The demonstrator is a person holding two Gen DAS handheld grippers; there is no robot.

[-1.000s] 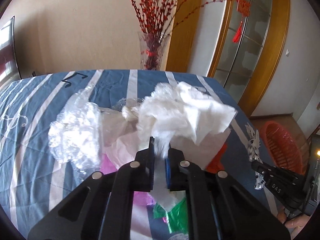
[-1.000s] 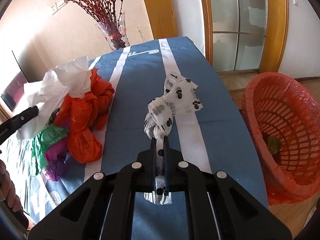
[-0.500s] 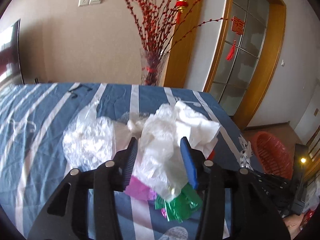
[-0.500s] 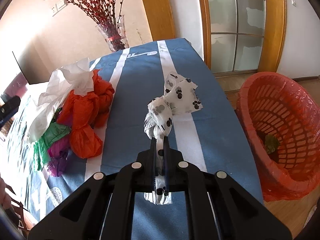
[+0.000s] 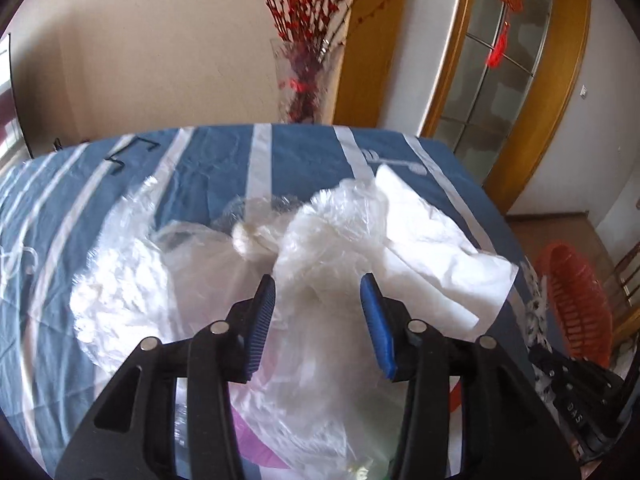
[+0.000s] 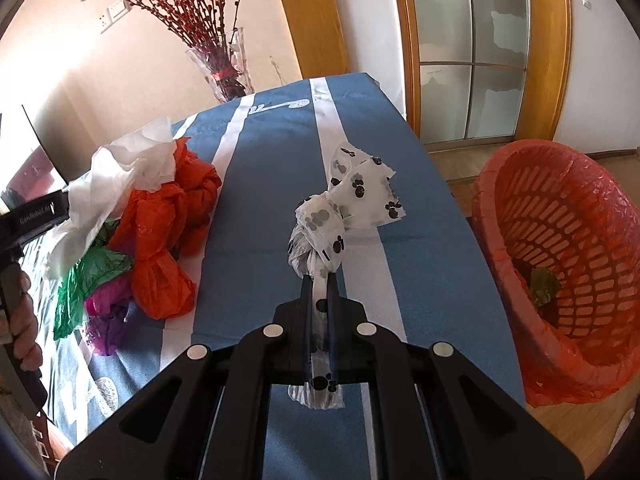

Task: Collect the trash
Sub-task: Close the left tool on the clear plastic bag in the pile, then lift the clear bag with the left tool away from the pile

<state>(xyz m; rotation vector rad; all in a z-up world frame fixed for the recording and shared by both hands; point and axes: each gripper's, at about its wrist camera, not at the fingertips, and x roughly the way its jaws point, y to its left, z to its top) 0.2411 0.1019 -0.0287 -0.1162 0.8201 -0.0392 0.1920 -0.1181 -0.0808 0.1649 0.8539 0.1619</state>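
R gripper [image 6: 319, 280]: jaws clamped tight on the twisted neck of the paw-print bag [image 6: 344, 208], held over the blue striped tablecloth [image 6: 280, 152], not yet over the red basket [image 6: 560, 264]. L gripper [image 5: 318, 300]: jaws have just been opening and stand apart, w/ crumpled clear plastic [image 5: 328, 240] between the blue pads [image 5: 262, 320], which don't look to be pressing on it. Progress, as I judge it: early. Basket holds only one green scrap [image 6: 542, 286] as far as visible; the paw-print bag is one drop away from done; the whole pile is left on the table. Outward, view vs view: L wrist shows the pile's pale side, i.e. clear plastic, white paper [image 5: 436, 256], a knotted clear bag [image 5: 248, 240] and a filmy wad [image 5: 116, 300] at far left, none of which R wrist shows well. R wrist shows what L mostly hides: orange bag [image 6: 168, 236], green plastic [image 6: 92, 276], purple plastic [image 6: 106, 316], the basket's inside, plus a hand [image 6: 24, 324] on the L tool's grip. Both views catch the vase of red branches [image 6: 224, 68] at the table's far end.
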